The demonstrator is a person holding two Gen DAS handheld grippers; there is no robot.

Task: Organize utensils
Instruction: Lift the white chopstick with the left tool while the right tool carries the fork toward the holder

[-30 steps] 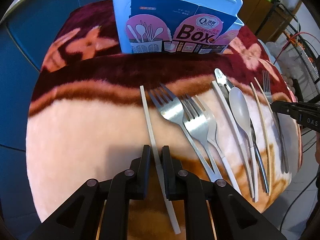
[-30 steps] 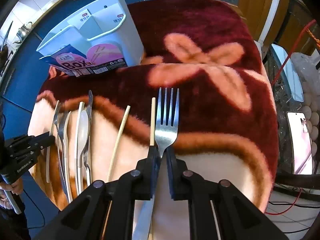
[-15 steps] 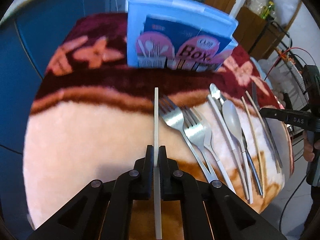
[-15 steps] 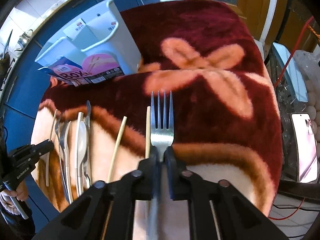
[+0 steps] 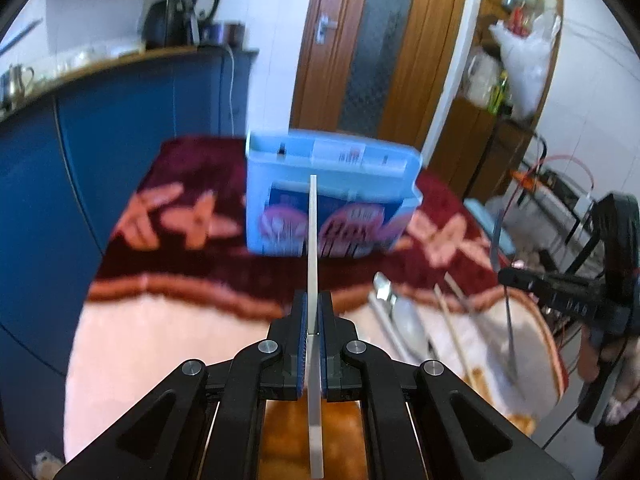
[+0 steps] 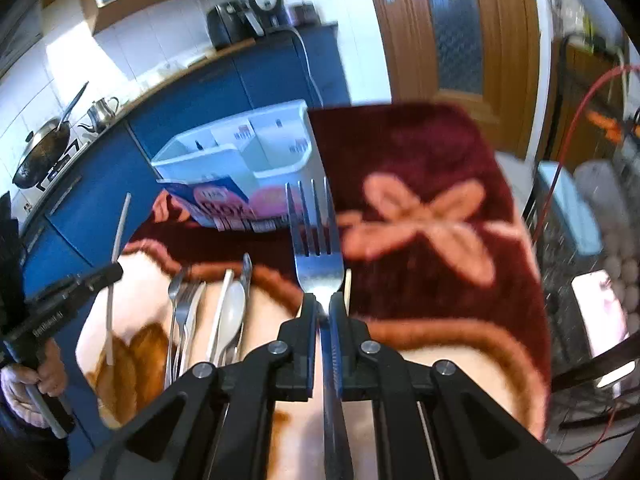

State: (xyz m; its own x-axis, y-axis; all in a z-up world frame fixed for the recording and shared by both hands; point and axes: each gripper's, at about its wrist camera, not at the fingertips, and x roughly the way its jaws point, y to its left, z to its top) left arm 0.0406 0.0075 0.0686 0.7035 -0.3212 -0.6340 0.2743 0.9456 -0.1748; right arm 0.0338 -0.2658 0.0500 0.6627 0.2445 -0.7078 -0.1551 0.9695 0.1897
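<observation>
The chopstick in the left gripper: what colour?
White chopstick, clamped in the left gripper; clearest in the left wrist view.

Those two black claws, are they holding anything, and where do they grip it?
Yes. The left gripper pinches a white chopstick around its middle. The right gripper clamps a metal fork at the neck just below the prongs.

Utensil tally
One box [image 5: 332, 160], two white chopsticks [image 5: 313, 240] [image 6: 221, 312], two wooden chopsticks [image 5: 452, 324] [image 5: 460, 294], one white spoon [image 6: 232, 312], at least two forks [image 6: 316, 256] [image 6: 186, 304].
</observation>
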